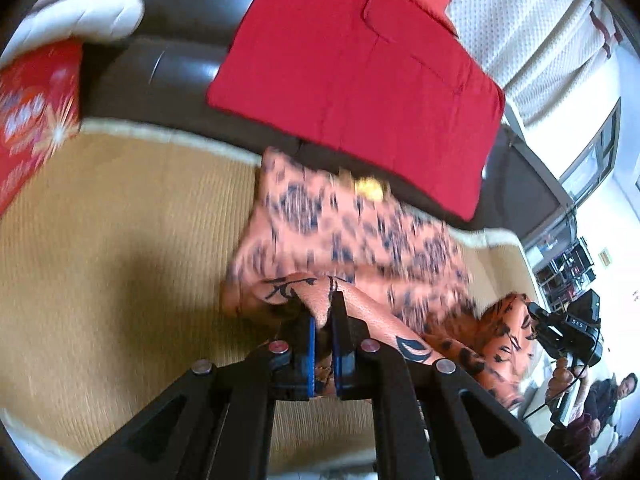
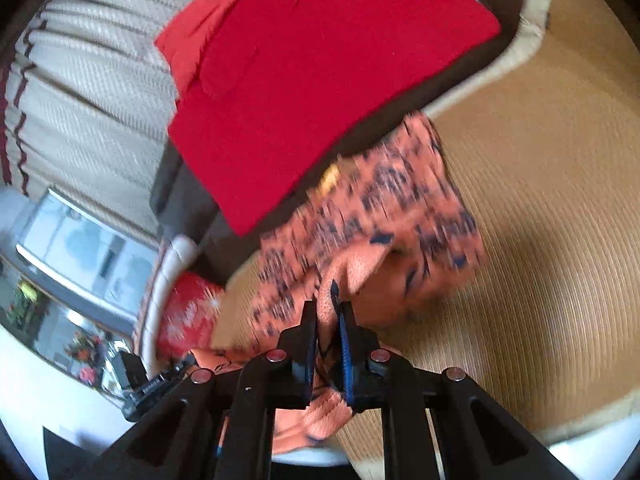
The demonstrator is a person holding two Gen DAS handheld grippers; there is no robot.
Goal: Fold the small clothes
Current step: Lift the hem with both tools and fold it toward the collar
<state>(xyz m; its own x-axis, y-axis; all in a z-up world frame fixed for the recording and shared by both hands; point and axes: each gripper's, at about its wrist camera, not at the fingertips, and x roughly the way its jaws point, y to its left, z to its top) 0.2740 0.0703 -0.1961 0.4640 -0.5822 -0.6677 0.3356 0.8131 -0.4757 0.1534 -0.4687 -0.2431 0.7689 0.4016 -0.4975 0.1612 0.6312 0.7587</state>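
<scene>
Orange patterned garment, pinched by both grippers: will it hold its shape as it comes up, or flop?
Probably flop: the orange patterned garment sags and bunches between the left gripper and the right gripper, both shut on its edge. It looks thin and light, so likely easy to lift. The knit-looking weave suggests it should not slip from the pads.

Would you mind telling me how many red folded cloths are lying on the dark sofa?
2: a large red cloth beyond the orange garment, and a smaller red one behind it by the curtain; others may be hidden.
</scene>
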